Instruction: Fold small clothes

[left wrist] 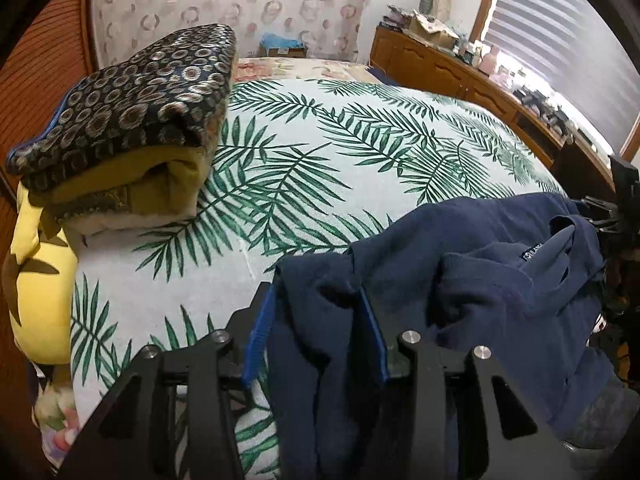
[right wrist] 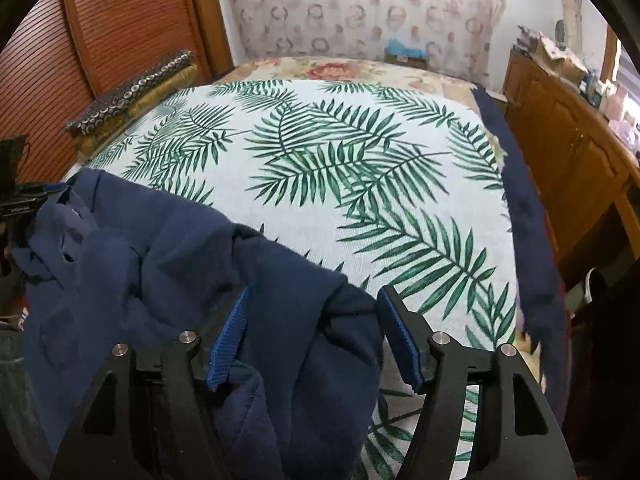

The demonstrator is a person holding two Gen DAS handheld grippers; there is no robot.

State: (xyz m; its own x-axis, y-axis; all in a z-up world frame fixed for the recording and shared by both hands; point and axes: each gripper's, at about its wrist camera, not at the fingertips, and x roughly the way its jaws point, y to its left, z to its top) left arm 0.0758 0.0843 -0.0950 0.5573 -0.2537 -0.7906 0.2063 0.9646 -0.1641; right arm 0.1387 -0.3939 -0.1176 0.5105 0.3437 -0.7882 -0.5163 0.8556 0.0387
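The navy garment (left wrist: 460,280) lies crumpled at the near edge of the bed (left wrist: 320,152), strung sideways between both hands. The left gripper (left wrist: 316,332) jaws pinch one bunched end. The right gripper (right wrist: 316,332) jaws stand wide, cloth loose between them, so the left has the surer hold.

The navy garment (left wrist: 500,280) is soft, matt knit cloth, a little fuzzy. The bed cover (left wrist: 320,168) is flat woven cloth, matt, printed with green leaves. The folded pile (left wrist: 132,92) has a faintly shiny patterned fabric on top. Each gripper, left (left wrist: 316,312) and right (right wrist: 316,320), is matt black plastic with ribbed blue pads (right wrist: 228,344) and bright metal pins. The cabinet (right wrist: 568,152) is glossy varnished wood.
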